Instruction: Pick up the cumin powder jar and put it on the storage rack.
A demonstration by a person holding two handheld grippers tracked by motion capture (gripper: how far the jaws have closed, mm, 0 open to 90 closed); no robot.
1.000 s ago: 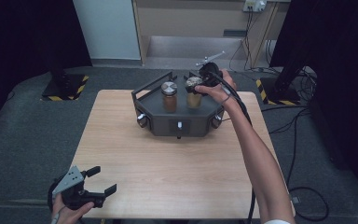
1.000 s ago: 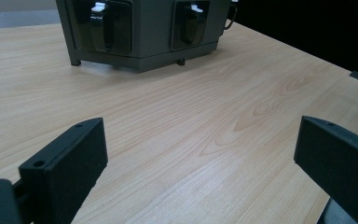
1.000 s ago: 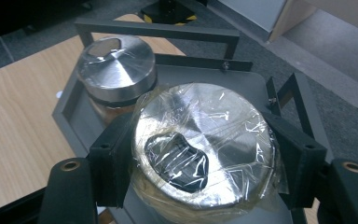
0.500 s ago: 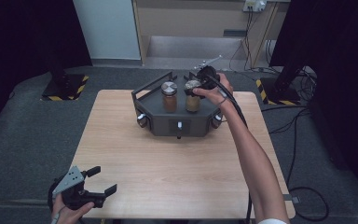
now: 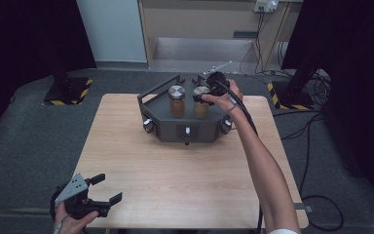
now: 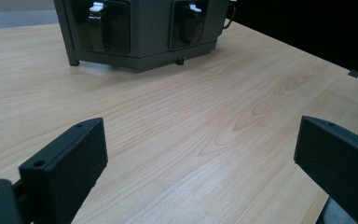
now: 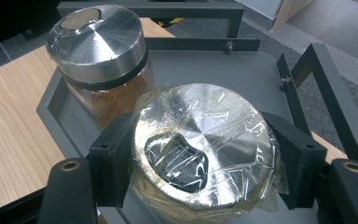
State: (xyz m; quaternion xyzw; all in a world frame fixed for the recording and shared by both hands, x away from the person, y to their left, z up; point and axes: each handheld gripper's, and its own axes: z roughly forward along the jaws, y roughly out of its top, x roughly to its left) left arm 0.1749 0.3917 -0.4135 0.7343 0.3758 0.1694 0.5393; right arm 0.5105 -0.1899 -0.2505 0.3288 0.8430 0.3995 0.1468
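Note:
Two glass jars with brown contents and shiny metal lids stand side by side on a dark grey stand (image 5: 185, 129) at the far middle of the table. My right gripper (image 5: 203, 92) reaches over the stand from the right. Its jaws press on both sides of the right jar's (image 5: 201, 109) film-wrapped lid (image 7: 214, 116), as the right gripper (image 7: 200, 154) view shows. The left jar (image 5: 177, 102) (image 7: 98, 42) stands free beside it. My left gripper (image 5: 109, 187) (image 6: 200, 144) hovers at the table's near left corner, open, with nothing between its jaws.
The stand (image 6: 140, 46) has black knobs on its front faces and raised rail handles (image 7: 307, 88) along its back and sides. The wooden table (image 5: 175, 170) lies between stand and left gripper. Cables (image 5: 316, 204) run over the grey floor at the right.
The right hand has shifted only slightly at the right jar's lid. The left gripper has stayed where it was.

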